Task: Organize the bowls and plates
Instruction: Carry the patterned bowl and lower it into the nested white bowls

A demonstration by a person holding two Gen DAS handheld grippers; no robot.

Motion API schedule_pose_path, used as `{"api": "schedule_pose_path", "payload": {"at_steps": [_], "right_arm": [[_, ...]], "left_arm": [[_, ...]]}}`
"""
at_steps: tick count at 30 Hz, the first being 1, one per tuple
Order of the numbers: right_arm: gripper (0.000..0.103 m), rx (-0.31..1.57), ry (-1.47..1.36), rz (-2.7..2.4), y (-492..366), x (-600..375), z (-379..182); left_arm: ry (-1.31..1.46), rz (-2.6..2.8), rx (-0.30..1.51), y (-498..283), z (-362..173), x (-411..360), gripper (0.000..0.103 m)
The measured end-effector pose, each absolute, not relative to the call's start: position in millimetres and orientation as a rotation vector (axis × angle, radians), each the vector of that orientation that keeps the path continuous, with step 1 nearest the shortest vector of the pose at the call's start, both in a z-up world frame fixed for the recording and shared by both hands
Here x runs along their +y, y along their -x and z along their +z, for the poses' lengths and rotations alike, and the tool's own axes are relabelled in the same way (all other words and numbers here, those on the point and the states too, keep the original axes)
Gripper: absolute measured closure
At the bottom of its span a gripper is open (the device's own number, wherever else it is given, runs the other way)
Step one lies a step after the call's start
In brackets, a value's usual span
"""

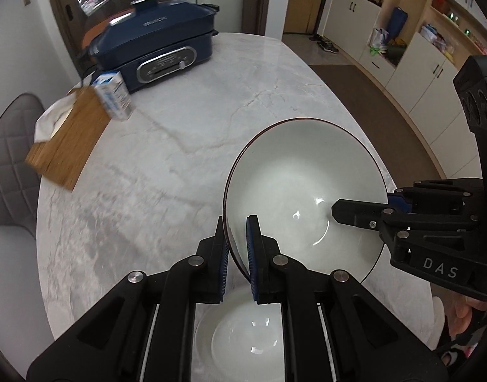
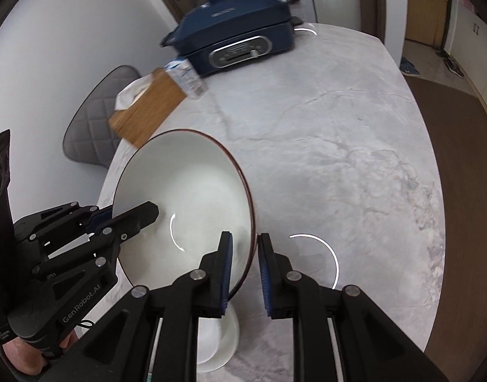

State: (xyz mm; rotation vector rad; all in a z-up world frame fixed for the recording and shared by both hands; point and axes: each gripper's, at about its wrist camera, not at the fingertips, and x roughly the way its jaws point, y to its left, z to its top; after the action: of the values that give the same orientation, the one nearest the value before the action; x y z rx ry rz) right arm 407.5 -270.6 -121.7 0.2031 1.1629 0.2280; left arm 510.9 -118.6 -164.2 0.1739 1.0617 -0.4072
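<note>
A large white bowl with a dark red rim (image 1: 302,172) is held above the marble table, gripped on opposite sides. My left gripper (image 1: 237,256) is shut on its left rim. My right gripper (image 2: 245,270) straddles its right rim (image 2: 186,191), with a small gap showing on the outer side. In the left wrist view the right gripper (image 1: 364,213) reaches in from the right. In the right wrist view the left gripper (image 2: 128,219) reaches in from the left. A white plate with a smaller white bowl (image 1: 246,337) sits on the table below; it also shows in the right wrist view (image 2: 221,340).
A dark blue electric cooker (image 1: 157,47) stands at the far end of the marble table (image 1: 167,159). A wooden tissue box (image 1: 68,140) and a small carton (image 1: 114,95) lie at the far left. A grey chair (image 1: 10,165) stands left; cabinets (image 1: 412,63) stand right.
</note>
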Motion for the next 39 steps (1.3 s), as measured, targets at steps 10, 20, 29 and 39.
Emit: {"api": "schedule_pose_path", "payload": {"at_steps": [10,20,29,39], "right_arm": [[0.084,1.214,-0.144,0.288,-352,-207,-130],[0.084,1.289,-0.139,0.237,-321,-199,-167],[0.085,1.335,-0.159,0.195,-321,-206,-192],[0.085,1.366,-0.092,0.186,-333,-201,-197]], "left_arm": [[-0.098,-0.368,1.129,-423,-181,-50,0.094],[-0.084,-0.37,1.234,-393,-241,-51,0.093],[-0.125,-0.367,1.27,-403,-272,-62,0.093],[-0.146,-0.333,1.252,-415,-277,-66,0.09]]}}
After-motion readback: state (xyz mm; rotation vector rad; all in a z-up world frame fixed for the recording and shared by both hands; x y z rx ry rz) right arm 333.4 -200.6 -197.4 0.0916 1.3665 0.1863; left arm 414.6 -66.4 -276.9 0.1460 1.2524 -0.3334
